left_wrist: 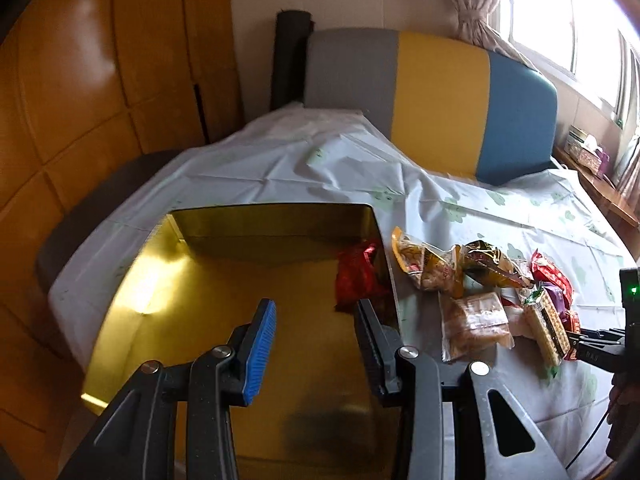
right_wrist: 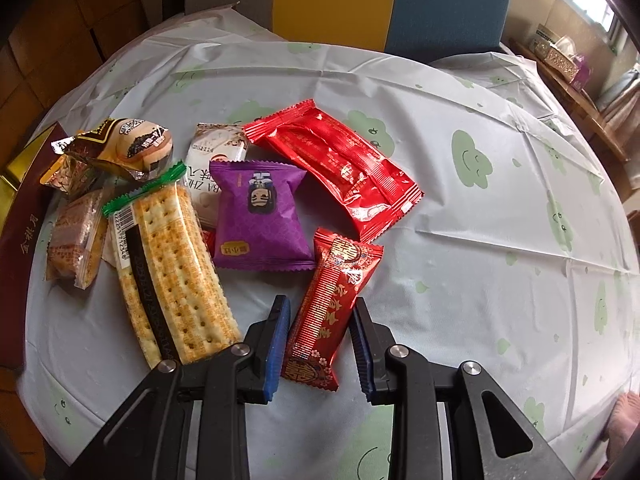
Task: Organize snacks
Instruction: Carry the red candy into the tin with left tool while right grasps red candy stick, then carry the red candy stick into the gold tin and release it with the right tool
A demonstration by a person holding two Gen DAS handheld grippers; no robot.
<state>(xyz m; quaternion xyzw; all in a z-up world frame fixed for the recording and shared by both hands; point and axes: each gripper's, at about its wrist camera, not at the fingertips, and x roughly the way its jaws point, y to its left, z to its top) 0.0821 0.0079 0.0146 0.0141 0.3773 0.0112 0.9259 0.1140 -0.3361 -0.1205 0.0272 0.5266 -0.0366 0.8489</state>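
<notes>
At the far left, the left gripper hangs over the gold tin box, its fingers spread apart with nothing between them. One red packet lies inside the box against its right wall. Just right of the box, on the tabletop under its pale cloud-print cloth, sits the loose pile of snacks: an orange-and-clear packet nearest the box, a clear-wrapped cake in front of it, then a cracker pack with a green-edged wrapper lying lengthwise. Next comes a purple pouch, overlapping a white packet behind it, and beyond that a long shiny red wrapper lying diagonally. The right gripper is low over the cloth with its fingers apart on either side of a narrow red-and-gold bar; the blue pads sit close to the wrapper's edges, but whether they touch it cannot be told.
</notes>
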